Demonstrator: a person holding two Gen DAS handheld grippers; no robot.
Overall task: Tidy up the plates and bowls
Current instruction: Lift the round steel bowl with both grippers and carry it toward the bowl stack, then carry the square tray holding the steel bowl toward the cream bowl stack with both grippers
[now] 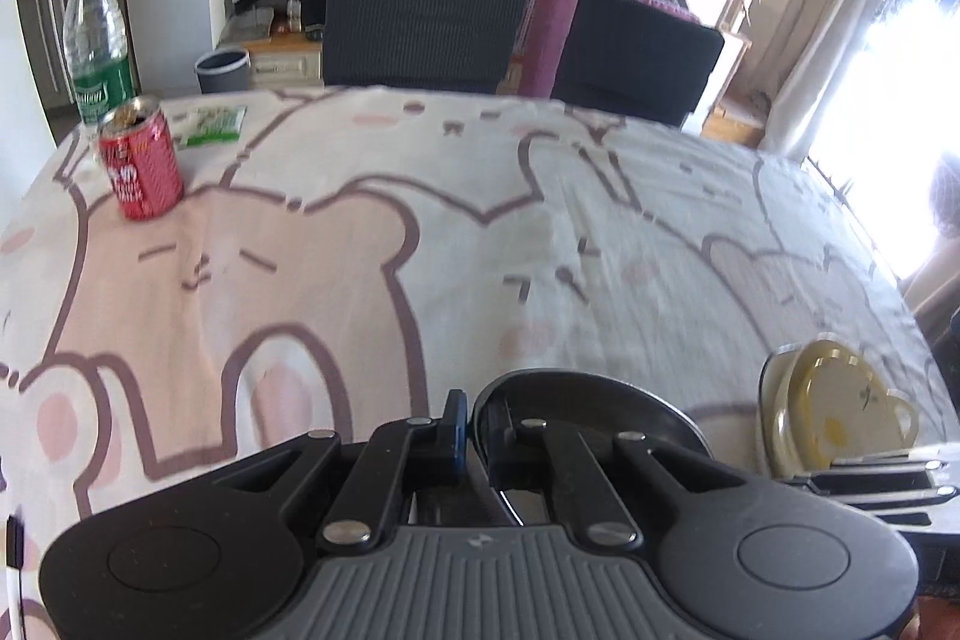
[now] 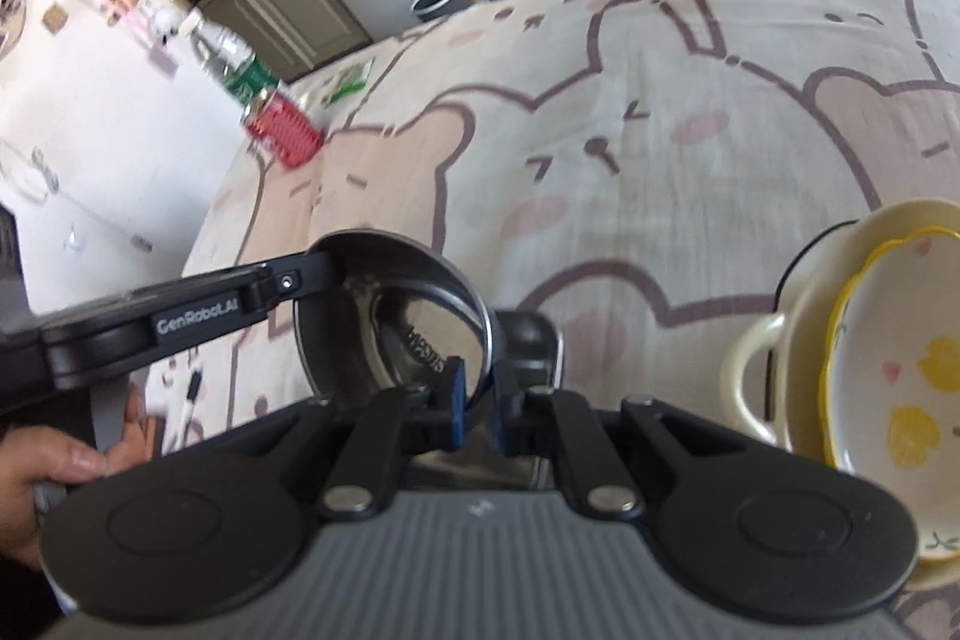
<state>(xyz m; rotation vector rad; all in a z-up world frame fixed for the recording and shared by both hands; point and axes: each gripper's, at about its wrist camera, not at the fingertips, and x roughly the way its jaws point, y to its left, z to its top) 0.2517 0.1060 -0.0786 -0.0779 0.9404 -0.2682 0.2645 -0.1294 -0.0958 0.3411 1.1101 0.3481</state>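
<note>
A shiny steel bowl [image 2: 420,322] hangs between both grippers, tilted with its inside facing the right wrist camera. My right gripper [image 2: 478,400] is shut on its near rim, blue pads on either side of the metal. My left gripper [image 2: 330,268] reaches in from the left and pinches the opposite rim. In the left wrist view, the left gripper [image 1: 471,424] is shut on the dark bowl's [image 1: 588,400] edge. A cream handled bowl [image 2: 780,340] holding a yellow-rimmed flowered dish [image 2: 900,352] stands on the cloth to the right, also seen as stacked dishes [image 1: 840,412].
A cartoon-bear tablecloth [image 1: 420,250] covers the table. At its far left corner stand a red can [image 1: 147,166], a water bottle [image 1: 96,40] and a green packet [image 1: 213,124]. Two dark chairs [image 1: 420,28] sit behind. A pen [image 2: 192,400] lies near a person's hand [image 2: 36,472].
</note>
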